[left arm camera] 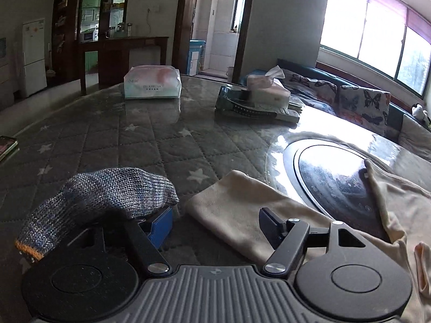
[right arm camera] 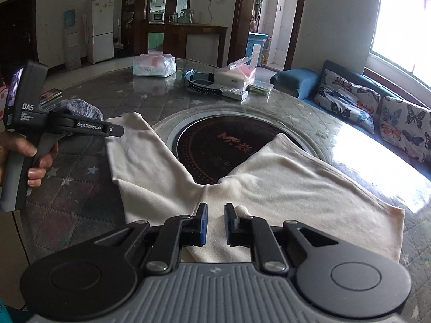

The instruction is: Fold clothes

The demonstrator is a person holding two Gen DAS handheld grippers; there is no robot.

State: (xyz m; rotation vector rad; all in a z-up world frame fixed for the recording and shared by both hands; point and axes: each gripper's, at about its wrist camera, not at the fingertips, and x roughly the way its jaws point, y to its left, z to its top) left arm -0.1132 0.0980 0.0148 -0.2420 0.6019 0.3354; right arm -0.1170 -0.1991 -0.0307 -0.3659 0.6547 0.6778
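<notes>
Knit glove [left arm camera: 102,196] drapes left gripper [left arm camera: 215,223]; tissue packs [left arm camera: 152,82] behind.

I see open quilted table [left arm camera: 150,145] between the cream garment [right arm camera: 282,188] and the tissue pack [left arm camera: 152,82]. Beyond the garment, a tray of clutter [left arm camera: 256,107] blocks the way; a knitted sock [left arm camera: 107,188] drapes my left claw [left arm camera: 215,223].

The right hand-held gripper [right arm camera: 216,224] hovers low over cream trousers [right arm camera: 269,185] spread on the counter [right arm camera: 161,102], its 2 blue-padded fingers [right arm camera: 202,224] slightly apart with nothing between them. The 2 legs lie in a V around a round black hob [right arm camera: 215,150]. A hand [right arm camera: 29,156] holds the left hand-held gripper [right arm camera: 107,128] beside the left leg.
</notes>
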